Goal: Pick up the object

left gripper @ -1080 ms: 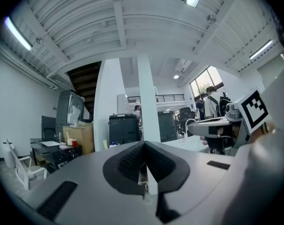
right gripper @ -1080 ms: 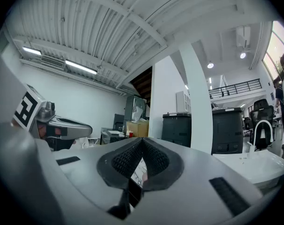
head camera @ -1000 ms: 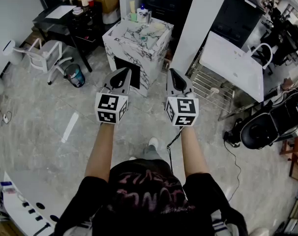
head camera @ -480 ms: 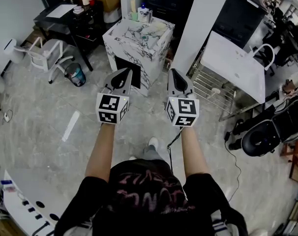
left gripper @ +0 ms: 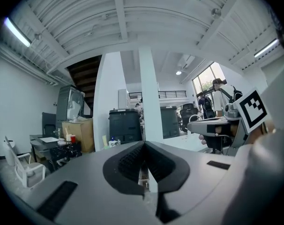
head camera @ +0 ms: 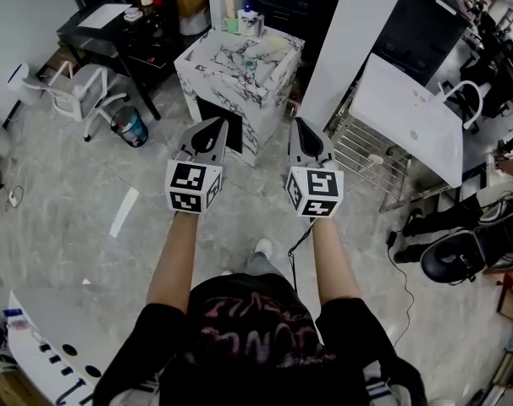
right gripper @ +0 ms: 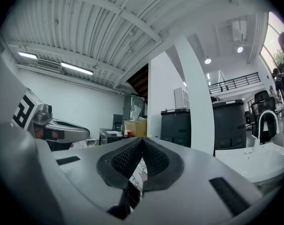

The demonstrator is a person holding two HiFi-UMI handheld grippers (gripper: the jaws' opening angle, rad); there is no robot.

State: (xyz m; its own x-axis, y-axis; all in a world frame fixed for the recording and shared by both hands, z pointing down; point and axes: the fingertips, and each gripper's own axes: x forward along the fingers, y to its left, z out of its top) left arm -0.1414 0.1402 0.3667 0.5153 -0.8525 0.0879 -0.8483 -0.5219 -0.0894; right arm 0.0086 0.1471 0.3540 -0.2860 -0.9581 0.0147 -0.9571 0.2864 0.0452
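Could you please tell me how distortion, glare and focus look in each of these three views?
Head view: evenly lit and sharp, straight lines bowing near the edges. Left gripper view: fisheye circle with black corners, the window washed out, the left claw slightly soft up close. Right gripper view: same dark corners, the ceiling strip light glaring.

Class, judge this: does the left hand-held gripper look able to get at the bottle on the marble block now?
Probably not yet. The left hand-held gripper hangs over the floor short of the marble block, jaws together; the bottle stands at its far edge. Nothing blocks the path.
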